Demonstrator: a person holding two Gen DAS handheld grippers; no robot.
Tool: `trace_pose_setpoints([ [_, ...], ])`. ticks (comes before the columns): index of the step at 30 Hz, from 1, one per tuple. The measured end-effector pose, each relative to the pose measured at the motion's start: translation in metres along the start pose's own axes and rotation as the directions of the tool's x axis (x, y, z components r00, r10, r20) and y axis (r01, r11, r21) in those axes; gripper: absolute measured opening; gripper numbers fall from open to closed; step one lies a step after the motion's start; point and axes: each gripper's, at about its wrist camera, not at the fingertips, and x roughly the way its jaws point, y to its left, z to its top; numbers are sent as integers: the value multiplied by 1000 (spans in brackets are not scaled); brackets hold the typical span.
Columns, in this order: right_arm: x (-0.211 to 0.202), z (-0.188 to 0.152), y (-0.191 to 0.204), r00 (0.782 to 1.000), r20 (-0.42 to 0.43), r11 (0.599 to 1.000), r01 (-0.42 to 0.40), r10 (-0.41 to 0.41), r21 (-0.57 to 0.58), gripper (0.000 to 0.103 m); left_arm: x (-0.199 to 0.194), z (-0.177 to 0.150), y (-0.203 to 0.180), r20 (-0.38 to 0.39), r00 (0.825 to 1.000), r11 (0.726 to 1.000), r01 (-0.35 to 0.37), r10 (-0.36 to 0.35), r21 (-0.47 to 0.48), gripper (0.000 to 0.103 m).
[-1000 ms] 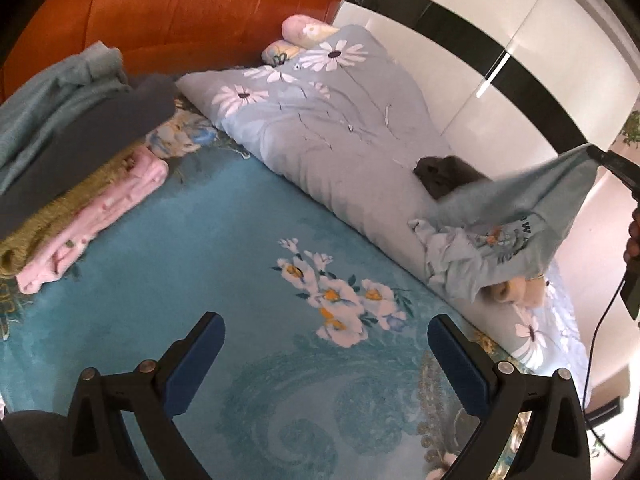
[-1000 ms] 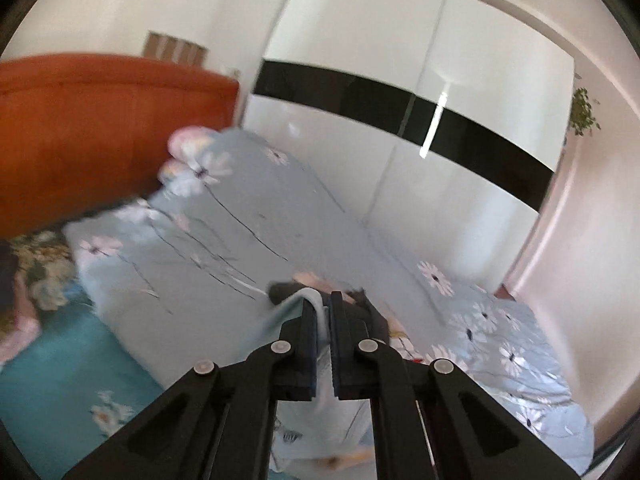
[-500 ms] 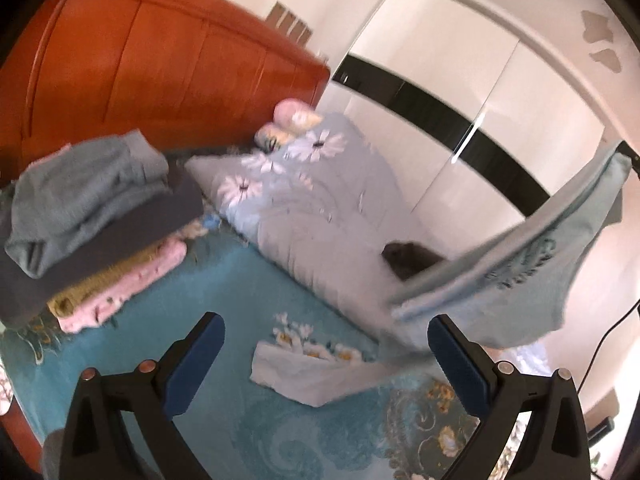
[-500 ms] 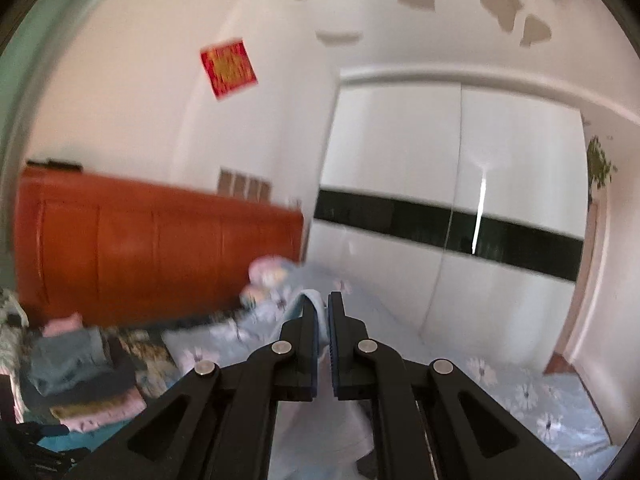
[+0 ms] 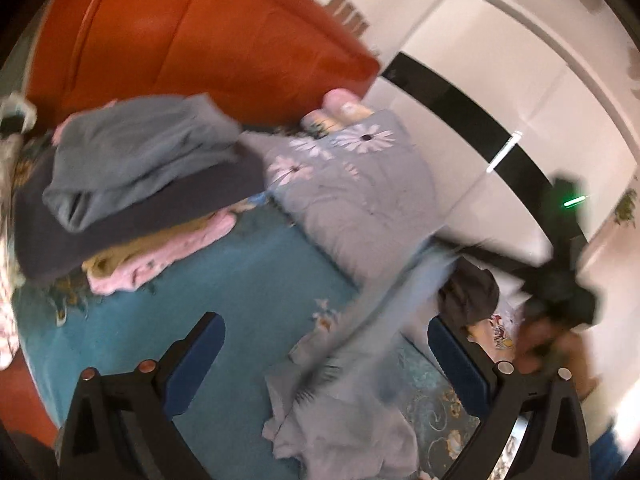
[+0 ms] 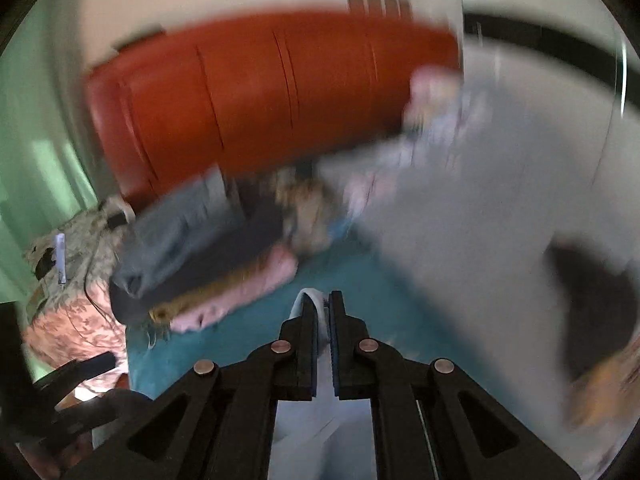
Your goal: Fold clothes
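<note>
Nearest, the left gripper (image 5: 324, 360) hangs released over the blue bedspread (image 5: 248, 280). The pale blue shirt (image 5: 344, 432) trails from a heap between its fingers up to the right gripper (image 6: 323, 340), clenched on a fold. Light, limp cloth: probably best held at hem corners. Farther off, the folded pile (image 5: 132, 204) sits by the headboard (image 5: 208, 36).

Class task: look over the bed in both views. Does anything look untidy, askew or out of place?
Yes. A dark garment lies crumpled on the floral quilt, unfolded, unlike the folded stack by the headboard. The light blue garment trails bunched on the bedsheet from the right claw.
</note>
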Motion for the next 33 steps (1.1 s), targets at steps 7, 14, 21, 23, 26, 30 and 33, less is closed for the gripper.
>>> trace_pose_setpoints([
  [7, 102, -36, 7, 977, -196, 994, -70, 85, 80, 15, 24, 4, 30, -33, 999, 992, -45, 41, -117, 103],
  [14, 72, -65, -51, 986, -154, 989, -34, 57, 145, 58, 85, -2, 23, -153, 986, 994, -80, 68, -69, 103],
  [21, 51, -176, -118, 968, -248, 932, 112, -25, 344, 58, 158, -1, 15, -267, 948, 984, -154, 172, 89, 103],
  [23, 44, -206, -129, 964, -267, 904, 128, -16, 408, 58, 180, 3, 18, -286, 936, 977, -173, 203, 129, 103],
  [26, 33, -239, -138, 961, -278, 865, 142, -3, 482, 58, 212, 6, 31, -330, 915, 971, -198, 233, 135, 103],
  [30, 23, -255, -138, 969, -245, 829, 115, 28, 548, 58, 246, 5, 56, -406, 890, 978, -197, 205, 61, 94],
  [33, 29, -257, -132, 970, -236, 823, 95, 49, 560, 58, 262, 1, 68, -450, 873, 980, -198, 189, 27, 81],
])
